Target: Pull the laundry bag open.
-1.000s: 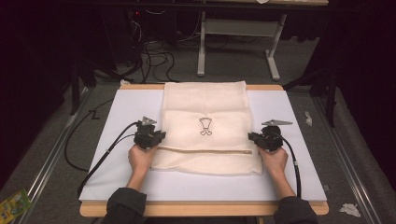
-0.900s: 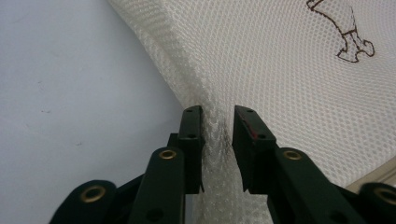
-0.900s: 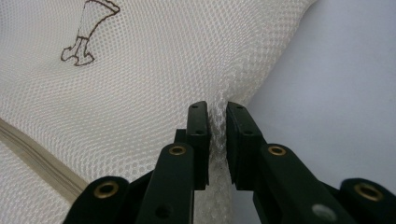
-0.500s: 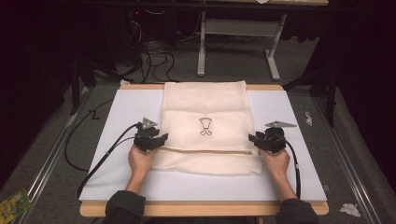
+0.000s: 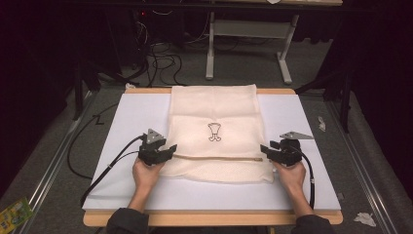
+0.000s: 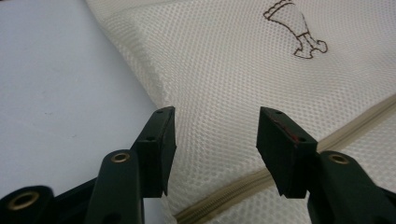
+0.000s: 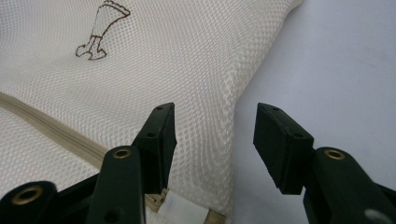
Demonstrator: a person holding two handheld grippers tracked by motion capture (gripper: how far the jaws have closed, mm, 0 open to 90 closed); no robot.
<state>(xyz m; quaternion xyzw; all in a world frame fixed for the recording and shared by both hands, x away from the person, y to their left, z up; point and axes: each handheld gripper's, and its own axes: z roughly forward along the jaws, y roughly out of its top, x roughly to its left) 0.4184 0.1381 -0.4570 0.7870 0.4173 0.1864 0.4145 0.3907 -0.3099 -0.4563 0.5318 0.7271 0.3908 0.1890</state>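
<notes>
Fingers apart on left gripper and right gripper, flanking mesh bag (zipper near). Best: pinch both side edges evenly, level, off surface.

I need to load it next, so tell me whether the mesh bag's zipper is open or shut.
Shut: the zipper runs as one closed tan line across the mesh laundry bag, with no gap along it.

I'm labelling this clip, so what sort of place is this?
Probably a lab or workshop recording station: a white-topped table holding a mesh bag, cables trailing on the grey floor, and a metal desk frame behind.
</notes>
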